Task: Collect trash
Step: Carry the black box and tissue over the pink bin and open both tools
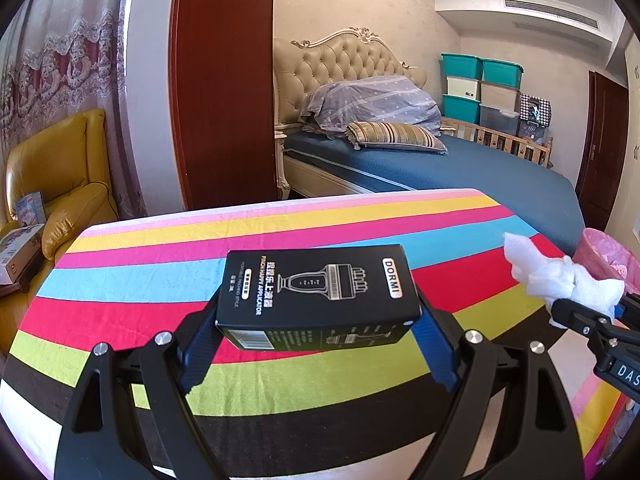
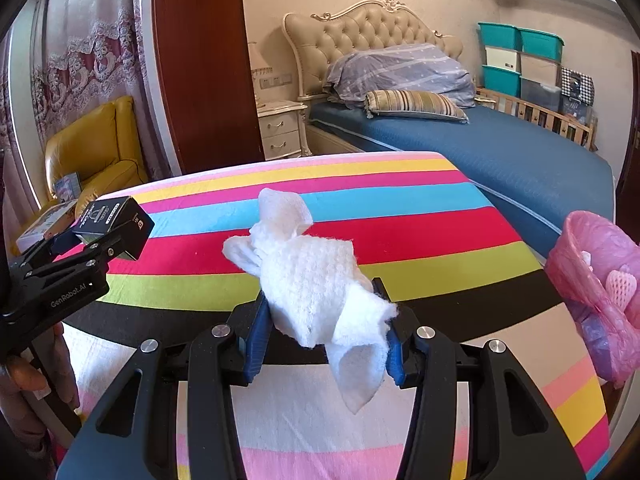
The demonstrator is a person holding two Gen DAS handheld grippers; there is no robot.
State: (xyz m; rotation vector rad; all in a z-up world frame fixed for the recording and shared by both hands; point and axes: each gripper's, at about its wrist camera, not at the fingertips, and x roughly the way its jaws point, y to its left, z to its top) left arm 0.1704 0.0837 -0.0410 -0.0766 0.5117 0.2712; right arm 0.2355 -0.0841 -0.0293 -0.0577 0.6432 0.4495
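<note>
My left gripper point(image 1: 316, 322) is shut on a black "DORMI" carton point(image 1: 316, 288), its blue pads pressing the carton's two sides above the striped tablecloth point(image 1: 160, 280). The same carton point(image 2: 116, 220) and left gripper point(image 2: 94, 240) show at the left of the right wrist view. My right gripper point(image 2: 324, 330) is shut on a crumpled white paper towel point(image 2: 308, 280), which bulges up and droops below the pads. That towel point(image 1: 560, 276) and right gripper point(image 1: 588, 314) appear at the right edge of the left wrist view. A bin with a pink bag point(image 2: 592, 264) stands off the table's right side.
The round table wears a rainbow-striped cloth point(image 2: 400, 216). A yellow armchair point(image 1: 60, 184) with boxes on it is at the left, a dark red wardrobe panel point(image 1: 224, 80) behind. The blue bed point(image 2: 480, 148) and stacked storage bins point(image 1: 480, 80) lie beyond.
</note>
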